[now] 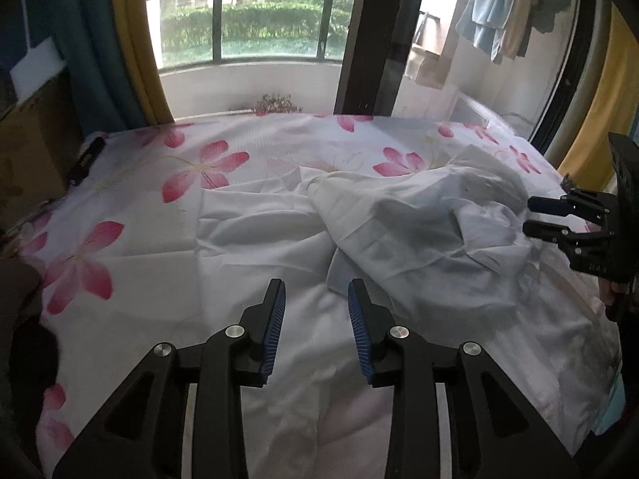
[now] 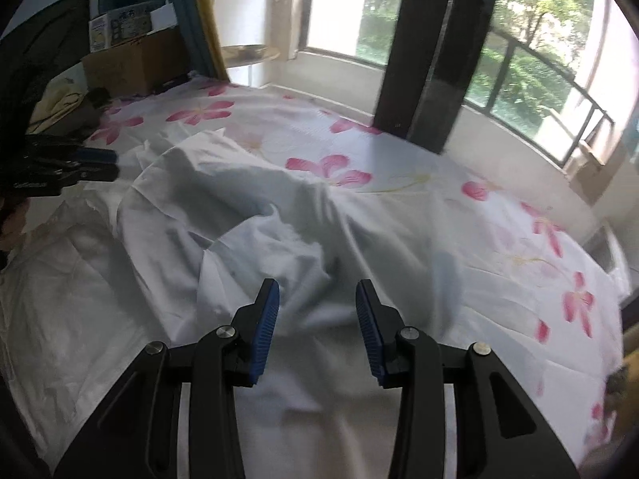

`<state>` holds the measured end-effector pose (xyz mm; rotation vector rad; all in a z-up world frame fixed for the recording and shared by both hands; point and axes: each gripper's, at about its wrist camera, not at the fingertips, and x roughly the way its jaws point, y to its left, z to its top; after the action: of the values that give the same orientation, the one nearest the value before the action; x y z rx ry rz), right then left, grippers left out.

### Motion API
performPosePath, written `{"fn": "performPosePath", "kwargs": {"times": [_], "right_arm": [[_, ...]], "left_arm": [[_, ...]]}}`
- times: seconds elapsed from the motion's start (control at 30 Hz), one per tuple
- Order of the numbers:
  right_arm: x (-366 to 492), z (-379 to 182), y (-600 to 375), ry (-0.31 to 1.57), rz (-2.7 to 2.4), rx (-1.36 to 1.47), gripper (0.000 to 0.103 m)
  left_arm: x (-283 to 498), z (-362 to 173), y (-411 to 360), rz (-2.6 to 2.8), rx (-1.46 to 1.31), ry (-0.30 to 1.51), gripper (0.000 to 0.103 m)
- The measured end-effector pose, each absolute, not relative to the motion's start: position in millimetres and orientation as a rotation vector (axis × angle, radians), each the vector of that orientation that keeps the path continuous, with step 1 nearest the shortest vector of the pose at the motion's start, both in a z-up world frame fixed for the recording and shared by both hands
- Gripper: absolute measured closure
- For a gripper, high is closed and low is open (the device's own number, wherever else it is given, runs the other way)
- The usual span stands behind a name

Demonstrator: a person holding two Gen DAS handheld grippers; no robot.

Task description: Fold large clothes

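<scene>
We held both hand-held grippers, left [image 1: 315,291] and right [image 2: 317,291], released; the garment [image 1: 399,223] lay heaped ahead, nearer the right.

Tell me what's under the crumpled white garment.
The white garment lies on a bedsheet with pink flowers, which shows all around it. Whatever sits beneath its bunched folds is covered and cannot be seen.

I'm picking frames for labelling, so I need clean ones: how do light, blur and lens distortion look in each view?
Left wrist view: window blown out by backlight, white garment dim but fairly sharp, left claw crisp, edges bowed by fisheye. Right wrist view: garment smeared by motion blur, window glaring, right claw sharp.
</scene>
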<state>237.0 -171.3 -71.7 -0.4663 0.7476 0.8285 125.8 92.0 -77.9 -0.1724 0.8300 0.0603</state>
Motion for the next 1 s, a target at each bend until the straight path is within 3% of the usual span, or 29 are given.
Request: {"fn": "performPosePath", "kwargs": {"times": [0.17,0.5,0.77,0.87,0.93,1.0], "right_arm": [[219,-55,-194,0.719,0.776,-0.444,0.061],[182,-35,-255,0.681,0.658,-0.385,0.046],[169,-39,-314,0.723,0.530,-0.354,0.044],[166,-43,-335,0.742,0.473,-0.336,0.043],[162,-44,-349,0.751,0.436,-0.315,0.043],[156,-46,-362,0.752,0.411,-0.294,0.043]], "left_arm": [[98,-66,91,0.074,-0.176,0.788,0.067],[21,-53,108,0.171,-0.183,0.763,0.066],[-34,-61,114,0.240,-0.205,0.777,0.065],[-51,-76,117,0.289,-0.249,0.796,0.054],[-65,-85,118,0.305,-0.312,0.792,0.041],[-71,-92,114,0.287,-0.318,0.820,0.040]]}}
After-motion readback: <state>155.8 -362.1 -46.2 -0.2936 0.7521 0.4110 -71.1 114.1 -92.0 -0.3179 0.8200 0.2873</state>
